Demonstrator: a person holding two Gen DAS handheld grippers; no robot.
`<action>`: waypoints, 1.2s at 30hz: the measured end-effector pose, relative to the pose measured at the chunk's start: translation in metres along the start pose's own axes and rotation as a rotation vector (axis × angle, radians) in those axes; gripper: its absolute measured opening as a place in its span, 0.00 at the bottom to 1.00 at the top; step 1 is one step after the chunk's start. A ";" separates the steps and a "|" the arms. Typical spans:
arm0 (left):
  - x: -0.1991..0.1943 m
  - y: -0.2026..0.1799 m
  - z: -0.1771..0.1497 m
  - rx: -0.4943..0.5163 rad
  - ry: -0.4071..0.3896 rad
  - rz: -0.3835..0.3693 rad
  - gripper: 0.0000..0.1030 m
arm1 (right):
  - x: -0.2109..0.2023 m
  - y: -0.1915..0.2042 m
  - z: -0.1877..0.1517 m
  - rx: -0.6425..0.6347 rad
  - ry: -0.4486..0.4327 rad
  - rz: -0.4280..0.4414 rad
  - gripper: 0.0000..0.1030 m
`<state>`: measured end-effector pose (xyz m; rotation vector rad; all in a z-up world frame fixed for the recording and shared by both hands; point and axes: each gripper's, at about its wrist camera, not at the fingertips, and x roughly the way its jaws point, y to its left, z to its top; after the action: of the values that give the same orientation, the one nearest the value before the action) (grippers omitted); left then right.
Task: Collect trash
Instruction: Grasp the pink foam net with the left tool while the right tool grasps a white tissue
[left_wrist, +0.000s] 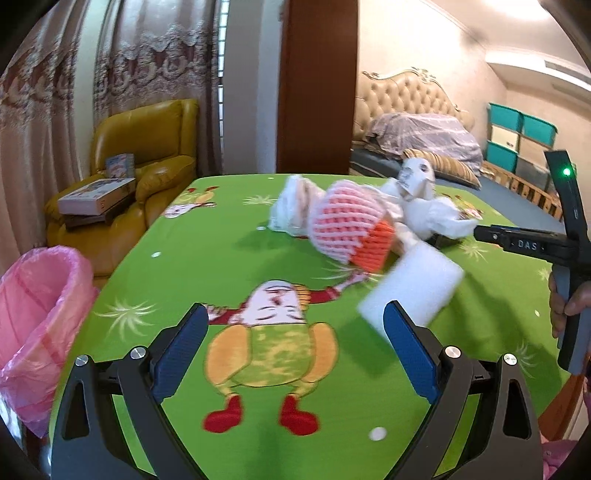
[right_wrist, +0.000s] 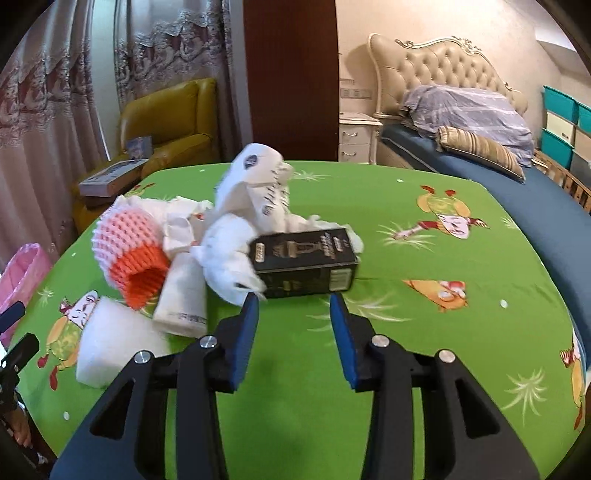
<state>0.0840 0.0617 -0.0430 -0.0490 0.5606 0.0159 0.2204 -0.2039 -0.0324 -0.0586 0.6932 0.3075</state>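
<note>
bin: the pink-lined bin runs off the left edge in both views, base unseen.
black box: on the black box the print is too blurred to read.
white foam block: its near corner sits behind the left gripper's finger.
person: only a hand shows, cut by the right edge.
crumpled paper: the markings are smeared, unreadable.

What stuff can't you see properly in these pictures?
- Inside of the pink-lined bin: left wrist view, cut off by the picture's edge.
- Words on the black box: right wrist view, too small and blurred.
- Lower part of the crumpled paper: right wrist view, hidden behind the box.
- Corner of the white foam block: left wrist view, behind the left hand-held gripper's finger.
</note>
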 end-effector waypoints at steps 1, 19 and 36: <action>0.001 -0.005 0.001 0.010 0.002 -0.009 0.87 | -0.001 0.001 -0.002 -0.003 0.003 0.008 0.45; 0.008 -0.002 0.008 0.003 0.005 0.015 0.87 | 0.056 0.069 0.029 -0.135 0.054 0.089 0.34; 0.065 -0.028 0.069 -0.067 0.013 -0.048 0.87 | -0.024 0.012 0.007 -0.067 -0.123 0.138 0.11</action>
<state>0.1765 0.0374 -0.0182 -0.1283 0.5712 -0.0125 0.2037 -0.1979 -0.0108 -0.0556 0.5660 0.4636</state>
